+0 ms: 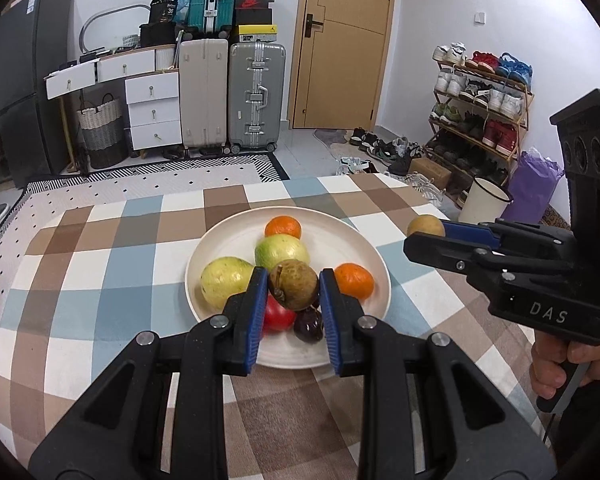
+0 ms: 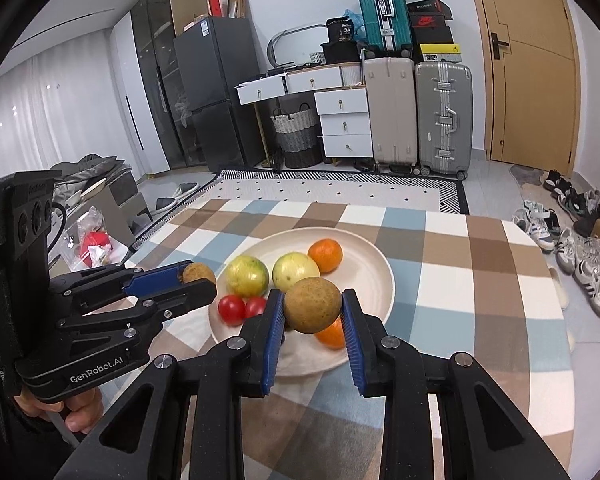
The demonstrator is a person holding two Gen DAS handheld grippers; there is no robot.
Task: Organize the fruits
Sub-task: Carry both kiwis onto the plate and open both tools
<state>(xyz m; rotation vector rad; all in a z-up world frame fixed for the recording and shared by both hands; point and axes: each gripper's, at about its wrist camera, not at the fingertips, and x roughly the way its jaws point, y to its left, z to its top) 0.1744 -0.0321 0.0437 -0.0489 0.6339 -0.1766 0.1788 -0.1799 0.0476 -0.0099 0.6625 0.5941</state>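
A white plate (image 1: 228,236) on the checked tablecloth holds two oranges (image 1: 283,227), two yellow-green fruits (image 1: 225,281), red tomatoes (image 1: 278,316) and a dark fruit (image 1: 309,323). My left gripper (image 1: 293,286) is shut on a brown round fruit (image 1: 293,285) above the plate's near side. It also shows in the right wrist view (image 2: 199,276) at the plate's left edge. My right gripper (image 2: 312,312) is shut on a second brown round fruit (image 2: 312,305) above the plate (image 2: 364,260). It shows in the left wrist view (image 1: 428,232), right of the plate.
The table (image 1: 100,248) has rounded edges. Beyond it lie a patterned rug (image 1: 172,176), suitcases (image 1: 256,96), white drawers (image 1: 154,108), a shoe rack (image 1: 480,116), a white bin (image 1: 484,200) and loose shoes (image 2: 580,256) on the floor.
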